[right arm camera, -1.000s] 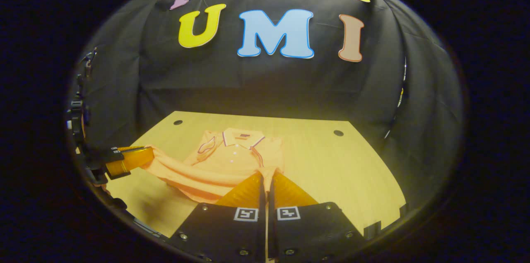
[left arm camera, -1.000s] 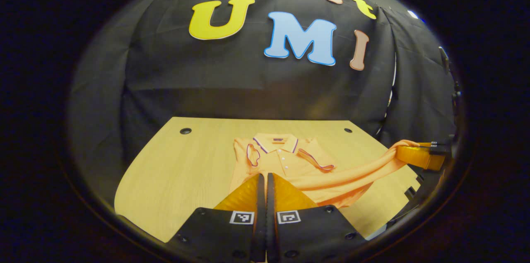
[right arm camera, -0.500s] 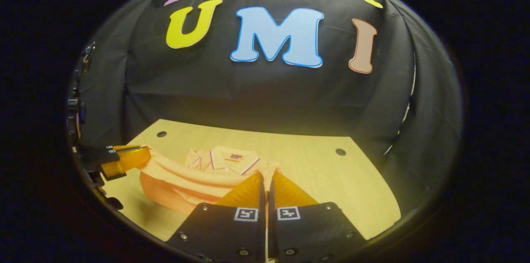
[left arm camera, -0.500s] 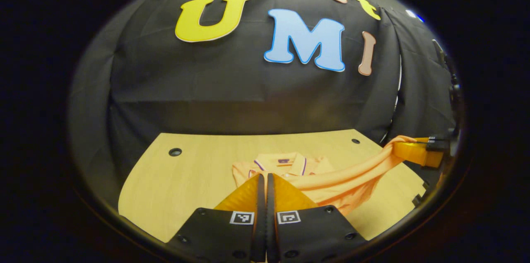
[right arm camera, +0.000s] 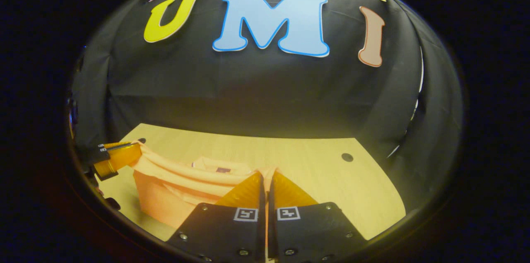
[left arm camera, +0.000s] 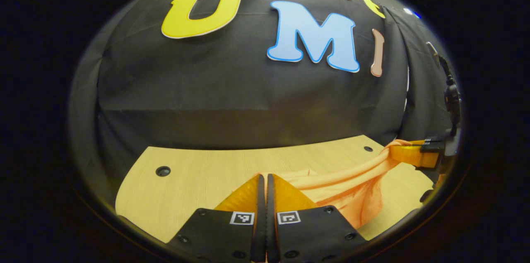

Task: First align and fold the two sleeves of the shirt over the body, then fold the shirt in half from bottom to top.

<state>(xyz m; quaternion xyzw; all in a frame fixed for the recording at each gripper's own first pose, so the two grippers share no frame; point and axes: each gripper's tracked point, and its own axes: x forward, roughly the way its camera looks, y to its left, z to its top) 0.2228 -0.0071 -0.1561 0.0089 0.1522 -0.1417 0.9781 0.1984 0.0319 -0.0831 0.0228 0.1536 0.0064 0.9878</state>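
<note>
Left gripper view: left gripper point(left arm camera: 266, 180) has its fingers pressed together, orange shirt point(left arm camera: 352, 188) cloth coming off the tips, so it looks clamped on the bottom hem. Right gripper point(left arm camera: 408, 155) sits far out by the desk's right edge, pinching the other end of that hem, cloth stretched between the two. Right gripper view matches: right gripper point(right arm camera: 266, 178) closed on a sliver of fabric, left gripper point(right arm camera: 120, 157) near the desk's left edge gripping its corner. Hem hangs lifted off the desk point(right arm camera: 331, 180) as a band, body sagging under it, collar point(right arm camera: 221, 167) peeking behind toward the far edge. Sleeves can't be made out here, likely folded in already. Judging by this, the bottom-to-top fold is about midway: hem raised, not yet laid over the collar end. Left to do: carry forward, lay down, release.
</note>
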